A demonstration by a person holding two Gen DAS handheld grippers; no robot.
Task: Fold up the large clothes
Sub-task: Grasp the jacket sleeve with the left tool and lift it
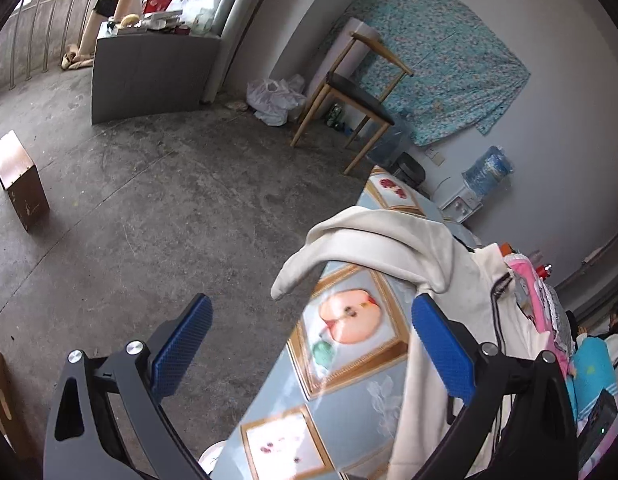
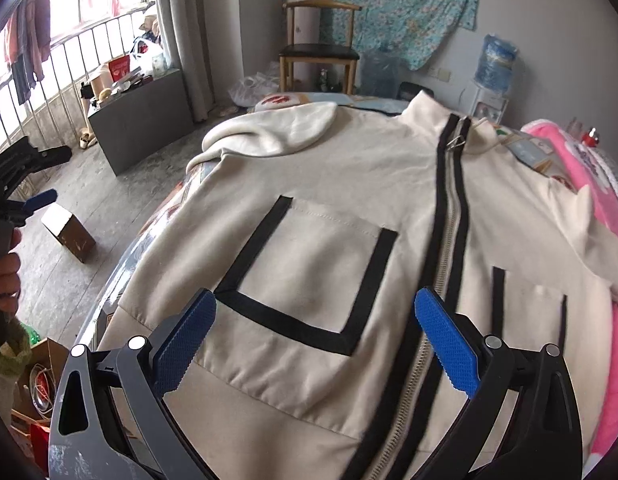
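A cream zip-up jacket (image 2: 329, 184) with black trim and square pockets lies front-up on the table, zipper closed, collar at the far end. Its left sleeve (image 2: 277, 132) is folded back near the shoulder. My right gripper (image 2: 315, 316) hovers open just above the jacket's lower front, over the left pocket. My left gripper (image 1: 311, 314) is open beside the table's left edge, holding nothing; the jacket's sleeve (image 1: 349, 236) drapes just beyond its right fingertip. In the right wrist view the left gripper (image 2: 37, 200) appears at the far left, held by a hand (image 2: 5, 276).
The table has a fruit-print cover (image 1: 349, 328). A pink blanket (image 2: 589, 208) lies on the right side. A wooden chair (image 2: 317, 48), water jug (image 2: 497, 60), grey cabinet (image 2: 141, 116) and a brown box (image 2: 69, 232) stand on the concrete floor.
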